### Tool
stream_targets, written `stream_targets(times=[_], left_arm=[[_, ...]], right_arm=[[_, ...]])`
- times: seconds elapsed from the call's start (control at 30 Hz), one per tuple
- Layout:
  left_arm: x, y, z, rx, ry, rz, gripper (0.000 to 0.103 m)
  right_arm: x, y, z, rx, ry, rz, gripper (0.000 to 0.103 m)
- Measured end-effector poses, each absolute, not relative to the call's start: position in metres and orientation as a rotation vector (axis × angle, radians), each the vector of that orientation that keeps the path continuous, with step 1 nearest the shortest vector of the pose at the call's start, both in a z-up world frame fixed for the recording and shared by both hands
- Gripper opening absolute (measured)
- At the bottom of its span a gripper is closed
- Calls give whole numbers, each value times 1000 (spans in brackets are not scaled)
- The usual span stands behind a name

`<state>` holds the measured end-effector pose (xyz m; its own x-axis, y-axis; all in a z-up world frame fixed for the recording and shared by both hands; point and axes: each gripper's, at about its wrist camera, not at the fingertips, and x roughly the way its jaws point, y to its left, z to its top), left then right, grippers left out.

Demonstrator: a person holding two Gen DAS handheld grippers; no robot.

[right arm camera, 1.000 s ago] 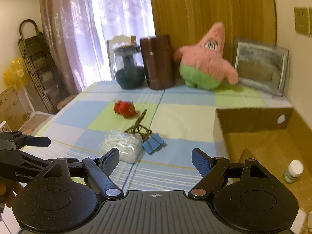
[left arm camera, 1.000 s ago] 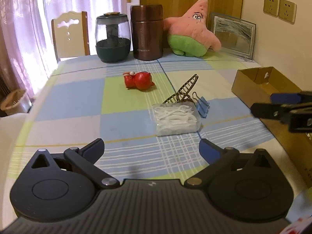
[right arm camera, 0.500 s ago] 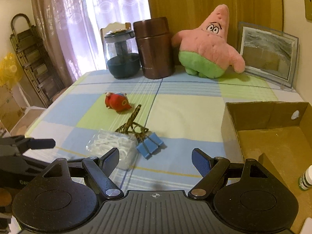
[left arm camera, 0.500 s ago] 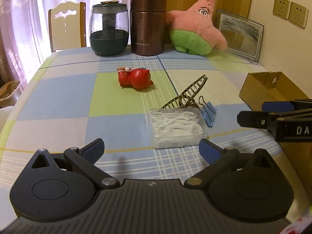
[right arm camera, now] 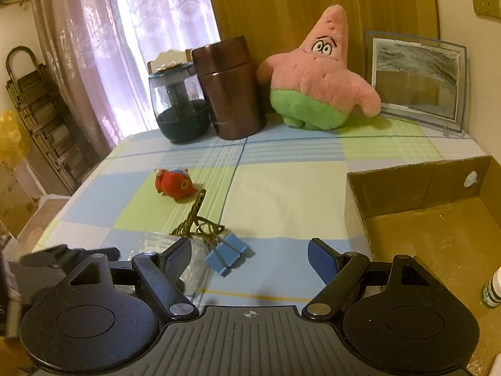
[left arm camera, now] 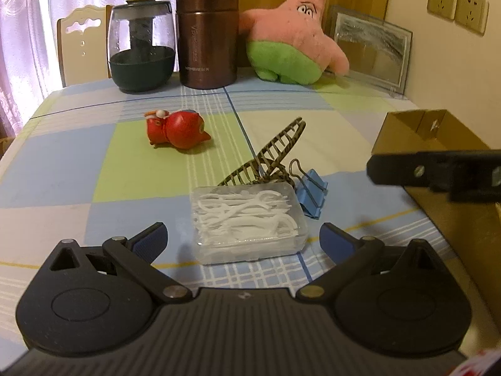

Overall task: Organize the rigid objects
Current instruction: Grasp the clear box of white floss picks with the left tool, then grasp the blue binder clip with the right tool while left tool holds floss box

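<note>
A clear plastic box of white floss picks (left arm camera: pixel 249 222) lies on the checked tablecloth just ahead of my left gripper (left arm camera: pixel 243 242), whose jaws stand open on either side of its near end without touching it. Behind the box lie a bronze hair claw (left arm camera: pixel 269 156), a blue binder clip (left arm camera: pixel 310 195) and a red toy figure (left arm camera: pixel 177 128). My right gripper (right arm camera: pixel 250 255) is open and empty, hovering near the blue binder clip (right arm camera: pixel 228 255), with the hair claw (right arm camera: pixel 197 219) and red toy (right arm camera: pixel 173 183) beyond. The floss box (right arm camera: pixel 191 269) is partly hidden behind its left finger.
An open cardboard box (right arm camera: pixel 438 216) stands at the table's right edge with a small white bottle (right arm camera: pixel 493 288) inside. A glass jar (left arm camera: pixel 141 50), a brown canister (left arm camera: pixel 206 34), a pink star plush (left arm camera: pixel 294 34) and a picture frame (left arm camera: pixel 371 50) line the back. A chair (left arm camera: pixel 83 47) stands behind.
My left gripper has come forward and lower, so the floss box now sits between its fingertips. The right gripper has shifted left toward the binder clip and rolled slightly.
</note>
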<state>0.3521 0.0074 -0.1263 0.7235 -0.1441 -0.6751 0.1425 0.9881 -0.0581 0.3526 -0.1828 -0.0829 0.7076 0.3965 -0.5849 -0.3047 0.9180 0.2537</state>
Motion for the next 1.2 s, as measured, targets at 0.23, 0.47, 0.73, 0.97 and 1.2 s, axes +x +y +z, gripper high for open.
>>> stream_targets(times=[0.23,0.47,0.73,0.97,1.2], left_arm=[[364,0,-133,-14,742,-147,101],[370,-4,-141,26,767,-131,85],[360,31,-132,60,795,-154,85],[342,63,-136,92,783,-202,85],[339,63,-140,120,802,-202,87]], right_arm=[[355,-185,-80,151,668,384,79],[356,-188,-80,155,668,379,79],[353,-174,-85,102,687,481,79],[356,-139,-103,-136,685,556,79],[371,-115,-129,-322,679,557,78]])
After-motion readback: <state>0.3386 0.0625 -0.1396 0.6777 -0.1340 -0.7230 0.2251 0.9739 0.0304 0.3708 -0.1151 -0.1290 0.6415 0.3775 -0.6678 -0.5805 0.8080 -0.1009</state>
